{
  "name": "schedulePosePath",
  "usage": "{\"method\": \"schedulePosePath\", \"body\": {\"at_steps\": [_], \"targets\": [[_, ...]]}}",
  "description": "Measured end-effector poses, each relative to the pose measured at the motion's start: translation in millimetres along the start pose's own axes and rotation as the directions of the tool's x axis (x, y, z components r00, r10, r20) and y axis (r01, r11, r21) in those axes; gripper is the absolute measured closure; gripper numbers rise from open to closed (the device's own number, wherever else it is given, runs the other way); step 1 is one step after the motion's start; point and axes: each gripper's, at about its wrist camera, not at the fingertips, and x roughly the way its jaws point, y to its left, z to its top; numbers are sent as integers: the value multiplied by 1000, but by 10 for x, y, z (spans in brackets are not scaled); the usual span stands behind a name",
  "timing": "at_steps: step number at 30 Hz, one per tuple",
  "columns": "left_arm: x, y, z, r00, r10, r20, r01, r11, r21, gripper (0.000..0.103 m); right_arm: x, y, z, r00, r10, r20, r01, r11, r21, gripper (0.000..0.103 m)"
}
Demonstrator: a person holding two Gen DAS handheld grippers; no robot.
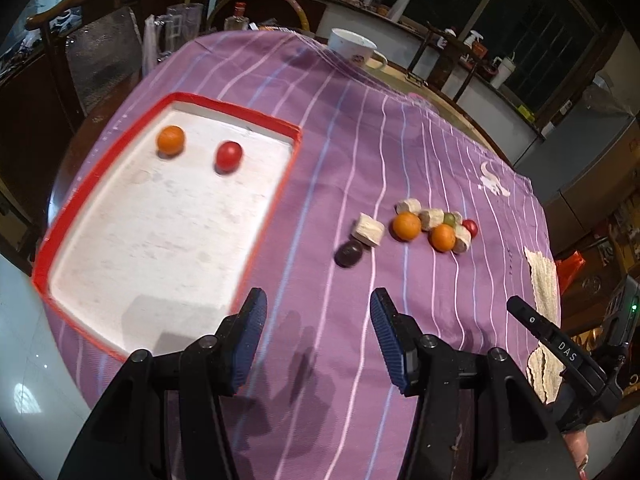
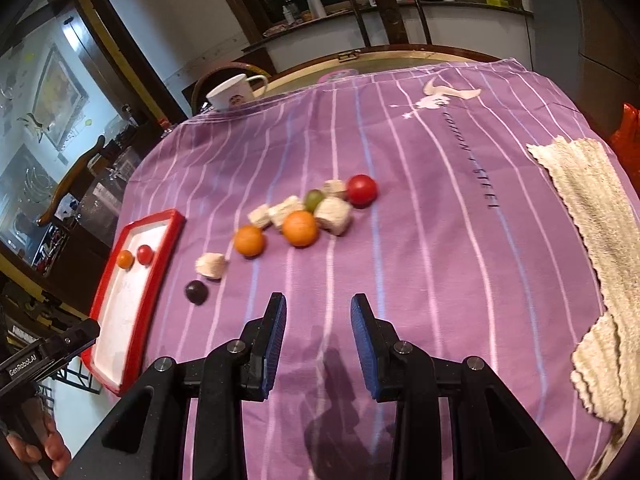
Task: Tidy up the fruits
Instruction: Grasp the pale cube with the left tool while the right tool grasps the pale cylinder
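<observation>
A red-rimmed white tray (image 1: 92,184) (image 2: 168,240) lies on the purple striped cloth and holds an orange (image 1: 171,140) (image 2: 125,259) and a red tomato (image 1: 228,156) (image 2: 145,254). On the cloth to the right lie a dark plum (image 1: 348,253) (image 2: 196,291), two oranges (image 1: 406,226) (image 2: 249,241) (image 1: 442,237) (image 2: 300,228), a green grape (image 1: 449,219) (image 2: 314,198), a red tomato (image 1: 469,227) (image 2: 361,189) and several beige blocks (image 1: 368,230) (image 2: 333,213). My left gripper (image 1: 318,336) is open and empty above the cloth. My right gripper (image 2: 319,340) is open and empty, nearer than the fruit.
A white mug (image 1: 352,45) (image 2: 234,92) stands at the cloth's far edge. A cream towel (image 1: 542,280) (image 2: 592,248) lies at the right edge of the table. Chairs and a counter with bottles stand behind.
</observation>
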Motion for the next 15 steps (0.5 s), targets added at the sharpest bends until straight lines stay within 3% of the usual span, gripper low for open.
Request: {"method": "schedulePosePath", "body": {"at_steps": [10, 15], "targets": [[388, -210, 162, 999, 21, -47, -19, 999, 40, 50, 281, -246, 122, 998, 17, -53, -18, 1000, -23, 66], [590, -343, 302, 999, 24, -49, -21, 997, 71, 50, 486, -306, 393, 993, 99, -65, -97, 995, 30, 66]]}}
